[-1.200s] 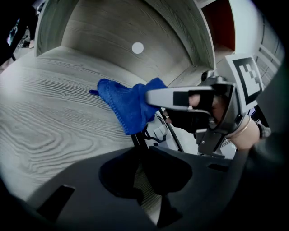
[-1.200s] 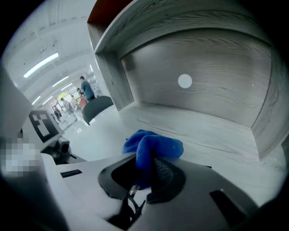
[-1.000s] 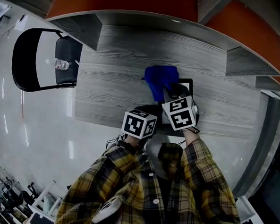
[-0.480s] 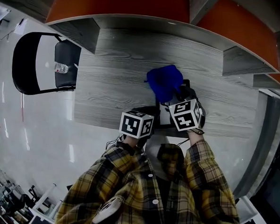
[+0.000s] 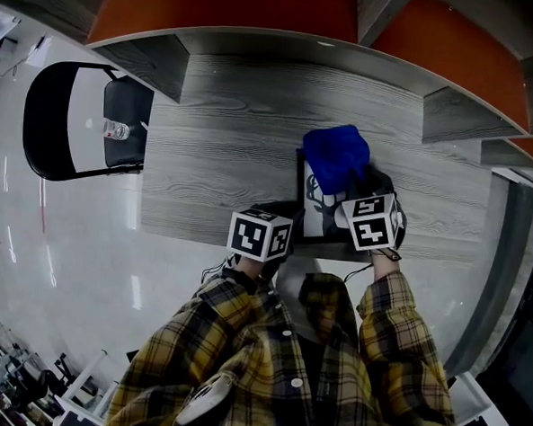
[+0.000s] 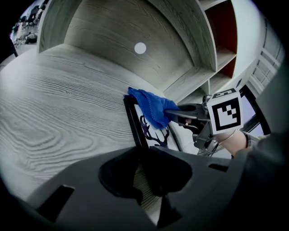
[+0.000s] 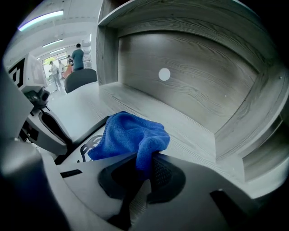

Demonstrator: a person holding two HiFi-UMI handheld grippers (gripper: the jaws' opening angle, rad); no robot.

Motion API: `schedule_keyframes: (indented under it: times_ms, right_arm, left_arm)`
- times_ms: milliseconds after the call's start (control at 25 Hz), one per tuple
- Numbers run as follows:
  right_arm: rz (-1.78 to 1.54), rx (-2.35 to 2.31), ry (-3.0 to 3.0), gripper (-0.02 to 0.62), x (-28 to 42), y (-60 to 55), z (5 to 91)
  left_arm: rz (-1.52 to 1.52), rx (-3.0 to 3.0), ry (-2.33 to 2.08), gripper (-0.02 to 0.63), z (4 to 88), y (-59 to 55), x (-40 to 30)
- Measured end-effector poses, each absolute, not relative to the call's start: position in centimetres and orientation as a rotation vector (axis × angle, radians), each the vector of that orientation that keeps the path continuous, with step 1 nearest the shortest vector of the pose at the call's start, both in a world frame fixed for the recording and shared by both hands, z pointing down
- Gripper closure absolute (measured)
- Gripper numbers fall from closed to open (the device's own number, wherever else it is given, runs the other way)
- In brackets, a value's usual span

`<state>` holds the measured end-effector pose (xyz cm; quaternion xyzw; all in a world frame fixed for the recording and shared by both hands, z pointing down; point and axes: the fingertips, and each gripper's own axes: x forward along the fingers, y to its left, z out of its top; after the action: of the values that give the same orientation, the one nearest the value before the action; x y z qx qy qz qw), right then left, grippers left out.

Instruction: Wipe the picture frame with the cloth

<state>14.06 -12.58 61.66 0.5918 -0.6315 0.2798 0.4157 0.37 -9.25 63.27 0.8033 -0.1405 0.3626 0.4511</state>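
Grey wood desk [image 5: 207, 159]: right gripper [image 7: 145, 164] clenches blue cloth [image 7: 128, 135] on picture frame [image 6: 133, 122]; left gripper [image 6: 142, 155] clamps the frame's edge.

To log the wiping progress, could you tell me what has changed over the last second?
The right gripper, shut on the blue cloth, slid it rightward across the picture frame in the head view, uncovering the deer print on its left part. The left gripper stayed put, clamped on the frame's near edge.

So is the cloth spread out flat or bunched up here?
Bunched up. The cloth hangs as a crumpled wad from the right gripper's shut jaws, its folds lying over the picture frame's far end.
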Motion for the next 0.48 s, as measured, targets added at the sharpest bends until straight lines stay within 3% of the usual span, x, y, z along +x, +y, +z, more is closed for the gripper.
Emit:
schedule_keyframes:
  times_ms: [480]
  right_arm:
    - [0.814,1.618,-1.524,0.554,17.2,-11.1,61.1]
  left_arm:
    - [0.9,1.994,-0.341,0.526,63.2,-9.3,0.5]
